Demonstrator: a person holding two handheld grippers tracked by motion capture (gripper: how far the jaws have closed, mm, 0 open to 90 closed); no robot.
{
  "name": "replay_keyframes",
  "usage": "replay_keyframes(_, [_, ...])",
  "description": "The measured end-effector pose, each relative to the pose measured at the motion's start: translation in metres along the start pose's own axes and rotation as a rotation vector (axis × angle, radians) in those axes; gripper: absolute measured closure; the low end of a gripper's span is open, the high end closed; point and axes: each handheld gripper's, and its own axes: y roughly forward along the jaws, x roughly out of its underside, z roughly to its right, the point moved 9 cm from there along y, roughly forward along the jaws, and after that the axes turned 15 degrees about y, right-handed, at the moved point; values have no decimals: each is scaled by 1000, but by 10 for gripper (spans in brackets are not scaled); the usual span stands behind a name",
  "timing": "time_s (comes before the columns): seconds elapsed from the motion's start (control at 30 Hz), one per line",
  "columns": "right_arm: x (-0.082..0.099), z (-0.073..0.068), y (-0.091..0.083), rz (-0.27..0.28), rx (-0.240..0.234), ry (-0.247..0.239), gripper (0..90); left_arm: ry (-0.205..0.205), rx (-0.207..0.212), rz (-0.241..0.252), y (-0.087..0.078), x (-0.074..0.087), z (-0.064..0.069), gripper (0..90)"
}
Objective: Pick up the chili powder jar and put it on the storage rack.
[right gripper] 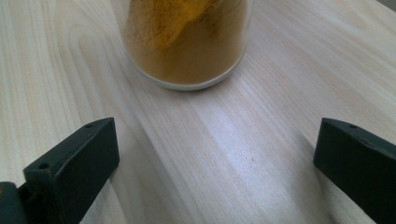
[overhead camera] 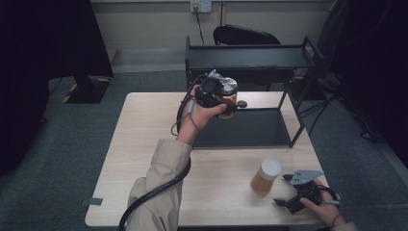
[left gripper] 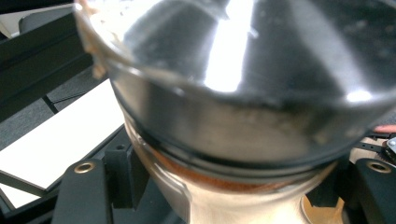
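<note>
Glass jar [overhead camera: 228, 98], silver lid, reddish-brown contents, clamped in left gripper [overhead camera: 219, 96] jaws, twelve o'clock of bench [overhead camera: 144, 144]; right gripper [overhead camera: 285, 190] jaws apart.

We are recording colours only. The table [overhead camera: 144, 159] is showing pale beige wood with a fine lengthwise grain. The jar [overhead camera: 228, 98] in the left gripper [overhead camera: 211, 91] is showing reddish-brown contents under a shiny silver lid [left gripper: 243, 70]. The second jar [overhead camera: 265, 177] is holding mustard-yellow powder beneath a white cap. Both grippers are reading black; the right gripper [overhead camera: 284, 190] is carrying a grey plate. The shelf rack [overhead camera: 250, 57] is appearing matt black. The sleeve [overhead camera: 161, 183] is showing light tan. The floor [overhead camera: 72, 139] is reading dark grey-green, with yellow-black striped tape [overhead camera: 70, 91] at the left.
</note>
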Motion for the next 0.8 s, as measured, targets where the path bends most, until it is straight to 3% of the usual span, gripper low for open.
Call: replay_keyframes(0.8, [0,0,0,-1,0,0,0,24,-11,-10,-16,-50,-11,302])
